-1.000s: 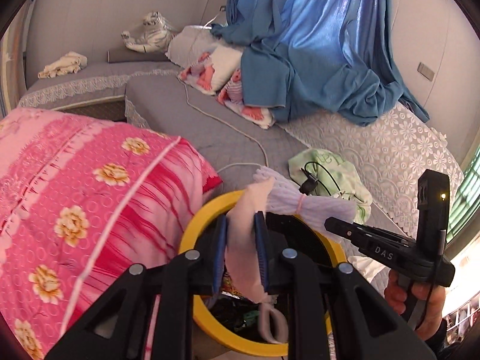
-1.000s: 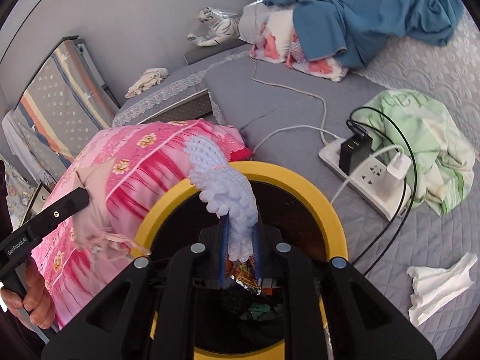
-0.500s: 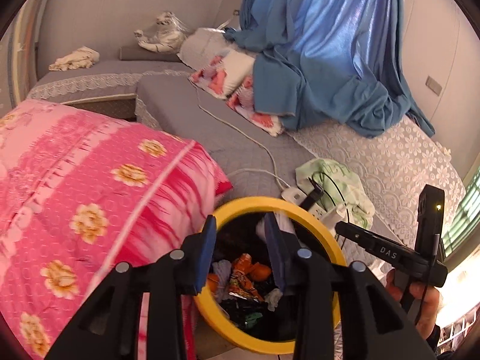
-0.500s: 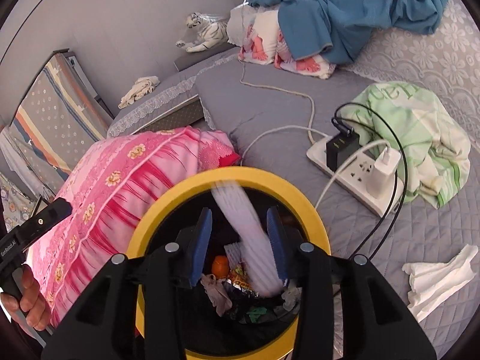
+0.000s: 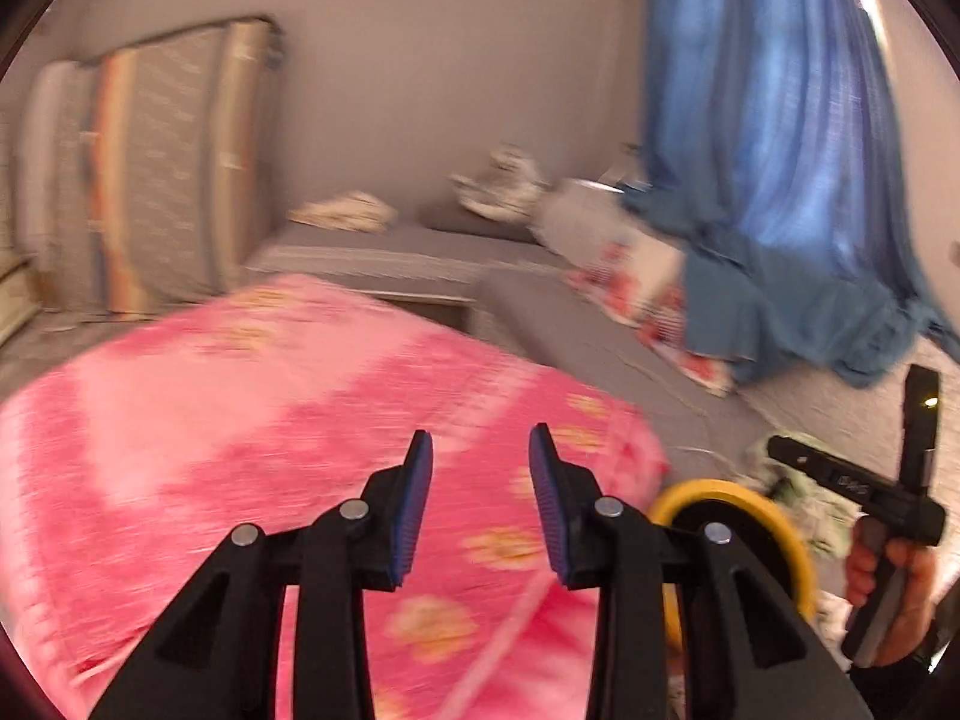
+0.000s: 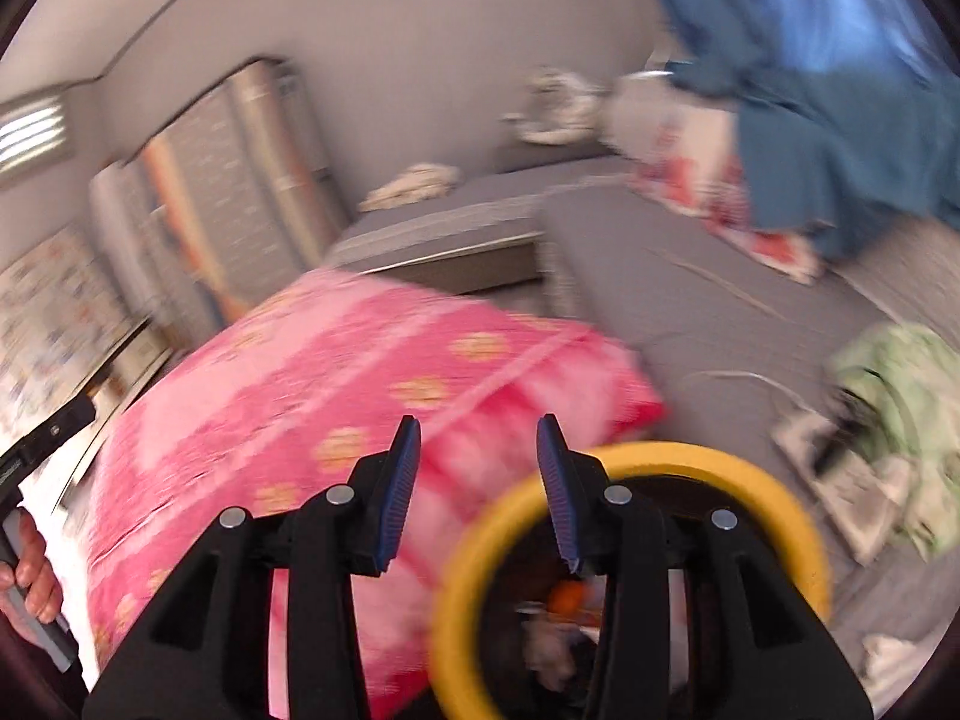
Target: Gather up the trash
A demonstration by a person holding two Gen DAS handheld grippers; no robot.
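While both point slightly downward, the left tongs (image 5: 480, 501) and right tongs (image 6: 477, 489) gape partway, empty, above the pink quilt (image 5: 252, 420) and yellow-rimmed bin (image 6: 690, 462).

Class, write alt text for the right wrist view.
The open, empty right gripper hovers beside a yellow-rimmed bin holding trash, over a pink floral quilt; a green cloth lies further right.

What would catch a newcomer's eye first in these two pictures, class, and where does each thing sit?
The big pink flowered quilt fills the lower left, right behind the open, empty left gripper. A yellow-rimmed bin with trash inside sits low in the right wrist view, partly behind the open right gripper. A blue curtain hangs at the upper right, spilling onto the grey bed.
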